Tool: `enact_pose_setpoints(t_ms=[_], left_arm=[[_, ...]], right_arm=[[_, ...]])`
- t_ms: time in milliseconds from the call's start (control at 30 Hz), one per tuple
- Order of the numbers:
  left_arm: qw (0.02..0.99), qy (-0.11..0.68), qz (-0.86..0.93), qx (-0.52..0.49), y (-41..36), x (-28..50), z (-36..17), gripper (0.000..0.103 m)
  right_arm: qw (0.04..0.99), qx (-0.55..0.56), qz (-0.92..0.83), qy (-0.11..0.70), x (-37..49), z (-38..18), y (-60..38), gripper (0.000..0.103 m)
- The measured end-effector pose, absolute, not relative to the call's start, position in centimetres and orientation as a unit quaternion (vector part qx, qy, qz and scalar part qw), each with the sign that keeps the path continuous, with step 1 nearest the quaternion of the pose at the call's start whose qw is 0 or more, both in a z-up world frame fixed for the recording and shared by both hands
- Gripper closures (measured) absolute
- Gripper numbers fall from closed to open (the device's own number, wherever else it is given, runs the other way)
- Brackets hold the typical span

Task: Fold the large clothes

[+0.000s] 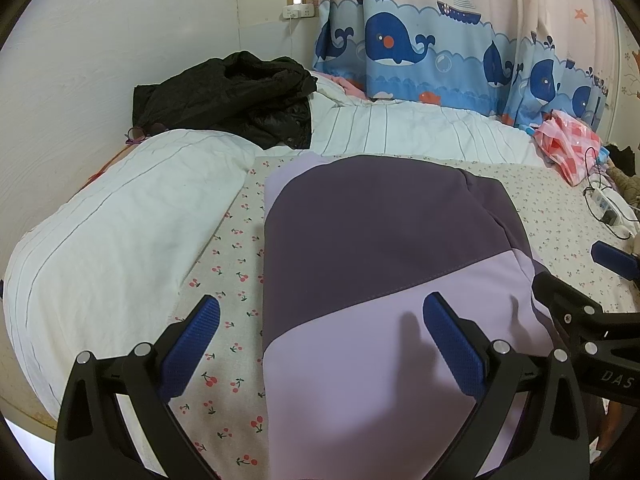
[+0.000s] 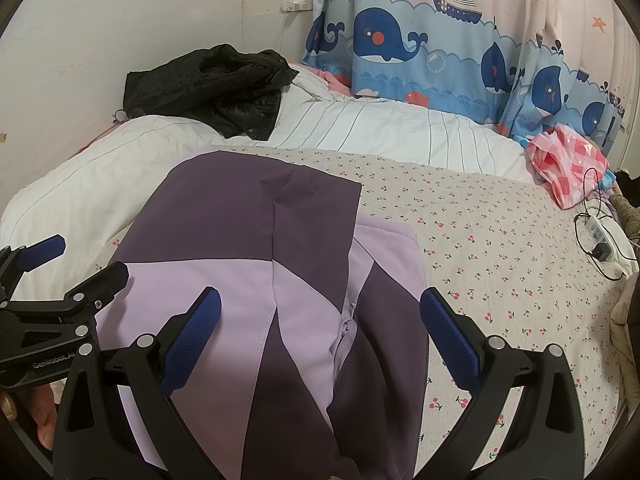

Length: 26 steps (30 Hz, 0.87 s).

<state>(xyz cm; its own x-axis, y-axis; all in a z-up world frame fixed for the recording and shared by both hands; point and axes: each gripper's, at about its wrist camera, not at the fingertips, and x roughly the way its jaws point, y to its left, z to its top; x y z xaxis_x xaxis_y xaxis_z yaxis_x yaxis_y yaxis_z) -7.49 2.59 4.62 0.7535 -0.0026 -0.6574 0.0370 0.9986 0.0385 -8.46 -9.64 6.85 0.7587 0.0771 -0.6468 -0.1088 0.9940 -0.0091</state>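
1. The bed [image 2: 500,216] is my work surface: its cherry-print sheet lies flat and bare to my right, while a white striped quilt [image 1: 100,220] is bunched along the left and far sides. I judge the bare side the better place to lay a fold.

2. The jacket [image 1: 360,240], two-tone purple and lilac, lies on the sheet right in front of me, already narrowed into a long panel running away from me. In the right view one flap overlaps the other near the zip [image 2: 348,324], and a lilac cuff or hem sticks out past the dark edge on the right.

3. The step in hand, as I judge it, is to bring the near end up over the far end. I want both corners lifted level so the panel does not skew.

4. My left tongs [image 1: 320,340] are released, jaws spread wide, straddling the jacket's left edge and holding nothing.

5. My right tongs [image 2: 320,332] are released too, jaws wide over the zip area, holding nothing.

6. To do it well, I should pinch all the layers at each near corner, not just the top one, or the overlap may slide apart.

7. The loose flap by the zip is the small thing to tuck flat first.
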Motion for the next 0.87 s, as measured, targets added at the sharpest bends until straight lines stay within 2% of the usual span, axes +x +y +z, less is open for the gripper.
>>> enact_pose_setpoints(t_ms=[567, 867], left_arm=[[0.944, 0.328, -0.028, 0.017, 3.2, -7.4, 4.3, 0.006], [0.927, 0.374, -0.019, -0.006, 3.9, -6.3, 3.4, 0.006]], right_arm=[[0.937, -0.022, 0.049, 0.344, -8.5, 6.8, -9.6, 0.007], [0.938, -0.023, 0.049, 0.342, -8.5, 6.8, -9.6, 0.007]])
